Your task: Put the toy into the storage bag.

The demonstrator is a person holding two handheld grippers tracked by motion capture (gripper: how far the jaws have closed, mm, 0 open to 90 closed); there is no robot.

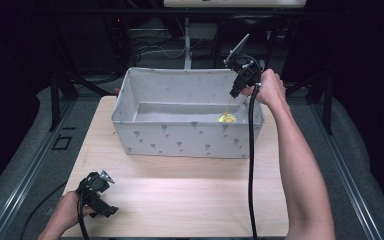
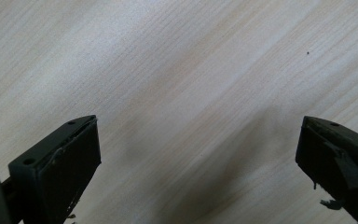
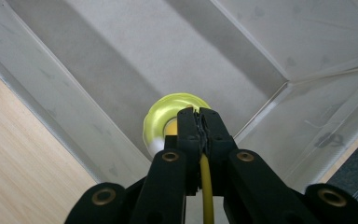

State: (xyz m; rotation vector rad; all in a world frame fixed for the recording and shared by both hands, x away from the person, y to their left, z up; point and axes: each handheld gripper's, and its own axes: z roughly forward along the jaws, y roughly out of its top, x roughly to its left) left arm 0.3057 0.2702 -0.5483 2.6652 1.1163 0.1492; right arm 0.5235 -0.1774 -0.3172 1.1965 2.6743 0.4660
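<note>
At the upper centre of the high view we see a grey fabric box (image 1: 180, 135) standing on the wooden table (image 1: 180, 195). Over its right end, our right gripper (image 1: 236, 91) hangs above the rim, jaws clenched on a thin yellow string (image 1: 229, 106). The string drops to a yellow yo-yo (image 1: 227, 118) at the box floor near the right corner. In the right gripper view the yo-yo (image 3: 168, 122) sits just beyond the jaw tips. At lower left our left gripper (image 1: 111, 211) rests low on the table, jaws spread wide and grasping nothing.
</note>
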